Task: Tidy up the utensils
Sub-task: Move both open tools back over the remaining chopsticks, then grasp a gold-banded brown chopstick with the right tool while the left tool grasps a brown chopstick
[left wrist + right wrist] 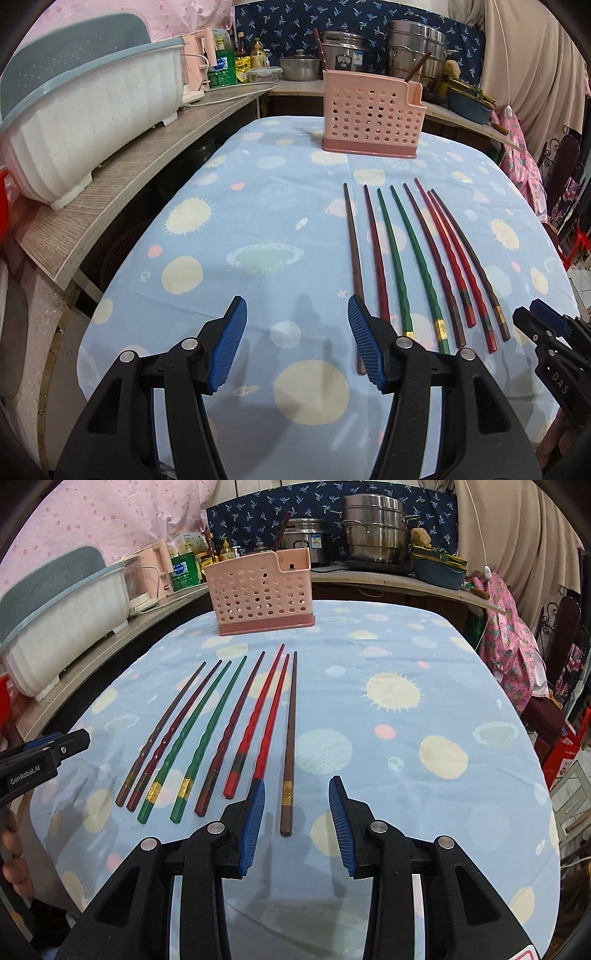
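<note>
A light blue cloth (229, 206) printed with pale suns and planets covers the desk. Along its left side runs a wood-grain shelf (122, 181) bearing a white ribbed dish rack (88, 122) with a grey-blue rim and lid. Past it stand a pink appliance (199, 55) with a white cord, a green-labelled container (221, 68) and several bottles (258, 51). On the far counter sit a small lidded pot (301, 66), a steel cooker (343, 48) and a tall stacked steamer (375, 528). A blue basin (437, 572) rests right of the steamer. Navy patterned fabric (266, 506) hangs behind, a beige curtain (517, 535) at the right, and pink floral cloth (509, 638) drapes below it.
</note>
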### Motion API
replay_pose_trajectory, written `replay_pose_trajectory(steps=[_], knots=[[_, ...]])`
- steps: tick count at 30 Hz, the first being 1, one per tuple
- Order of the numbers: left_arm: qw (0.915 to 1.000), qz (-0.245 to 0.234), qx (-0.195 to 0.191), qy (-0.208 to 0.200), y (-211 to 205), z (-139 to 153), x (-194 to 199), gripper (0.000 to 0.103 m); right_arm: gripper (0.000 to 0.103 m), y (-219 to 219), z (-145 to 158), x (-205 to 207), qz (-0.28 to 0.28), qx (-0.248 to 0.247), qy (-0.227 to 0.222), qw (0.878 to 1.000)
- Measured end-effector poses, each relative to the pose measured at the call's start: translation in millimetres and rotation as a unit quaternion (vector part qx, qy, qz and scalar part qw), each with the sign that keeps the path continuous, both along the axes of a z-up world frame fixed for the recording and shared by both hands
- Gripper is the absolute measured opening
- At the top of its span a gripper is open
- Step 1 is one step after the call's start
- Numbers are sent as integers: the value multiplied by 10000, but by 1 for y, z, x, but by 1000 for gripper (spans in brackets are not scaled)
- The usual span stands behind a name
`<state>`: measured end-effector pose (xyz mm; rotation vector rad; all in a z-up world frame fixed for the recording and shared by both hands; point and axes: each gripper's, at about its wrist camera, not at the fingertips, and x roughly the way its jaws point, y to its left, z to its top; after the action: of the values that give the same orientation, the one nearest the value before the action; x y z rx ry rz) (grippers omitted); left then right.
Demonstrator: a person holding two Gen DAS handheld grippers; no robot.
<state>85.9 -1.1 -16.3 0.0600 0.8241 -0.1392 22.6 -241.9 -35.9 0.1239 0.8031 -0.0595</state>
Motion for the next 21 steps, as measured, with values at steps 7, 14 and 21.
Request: replay_pose_trajectory(steps=[7, 14, 21], knots=[[9998, -90, 30, 158, -6, -11, -3, 54, 22, 2, -11, 7, 15, 29, 141, 9999], [9994, -168, -13, 317, -11, -20, -3, 54, 12, 2, -18, 8, 18, 43, 258, 9997], [9987, -229, -101, 442, -15, -27, -3, 60, 7, -1, -20, 6, 14, 80, 275, 9996]])
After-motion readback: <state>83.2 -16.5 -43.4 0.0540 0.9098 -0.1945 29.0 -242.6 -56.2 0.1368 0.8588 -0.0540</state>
